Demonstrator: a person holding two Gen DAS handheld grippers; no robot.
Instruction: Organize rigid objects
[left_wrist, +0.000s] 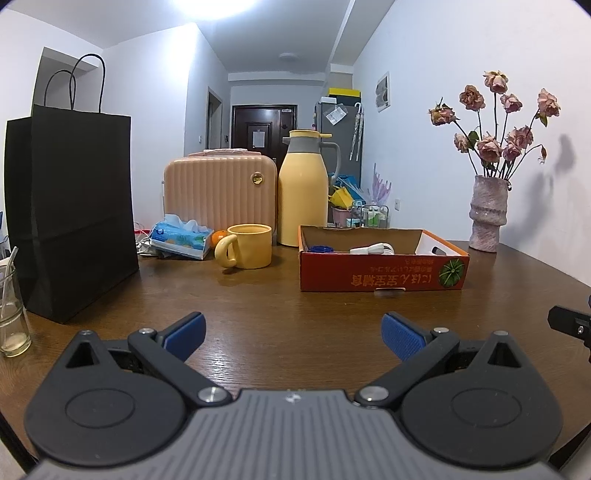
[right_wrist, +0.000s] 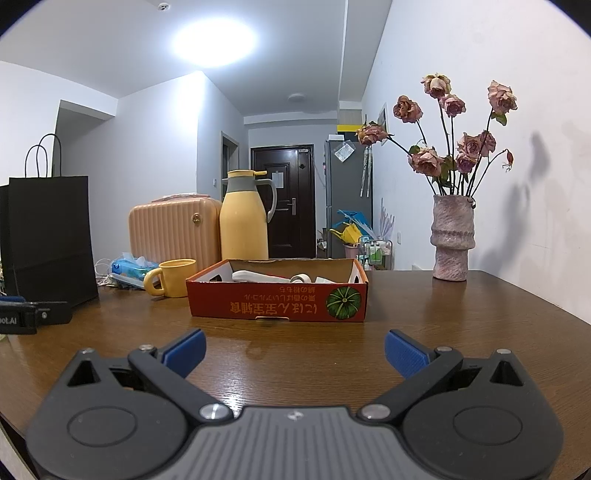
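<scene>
Two hand-held grippers are hovering low over a brown wooden table (left_wrist: 332, 332), both empty and with their blue-padded fingers spread wide apart: the left gripper (left_wrist: 293, 332) and the right gripper (right_wrist: 294, 349) are each facing a shallow red cardboard box (right_wrist: 277, 301) that is sitting open-topped near the middle of the table. The box is lying with its long axis running left to right across both views, its printed long side, lettering upside down beside a green pumpkin picture, turned toward the cameras. Inside it, a white charger with cable (left_wrist: 373, 249) is lying roughly lengthwise, a blue ring-shaped item (left_wrist: 320, 249) is resting toward the left end, and a dark object at the right end is too hidden to identify. To the left of the box, a yellow mug (left_wrist: 249, 245) is standing upright with its handle pointing left; behind it are standing a yellow thermos jug (left_wrist: 303, 192) and a peach ribbed case (left_wrist: 219, 190). A tissue pack (left_wrist: 181, 240) and a black paper bag (left_wrist: 70, 210) are occupying the left side, while a pink vase of dried roses (right_wrist: 452, 236) is standing at the far right by the wall.
</scene>
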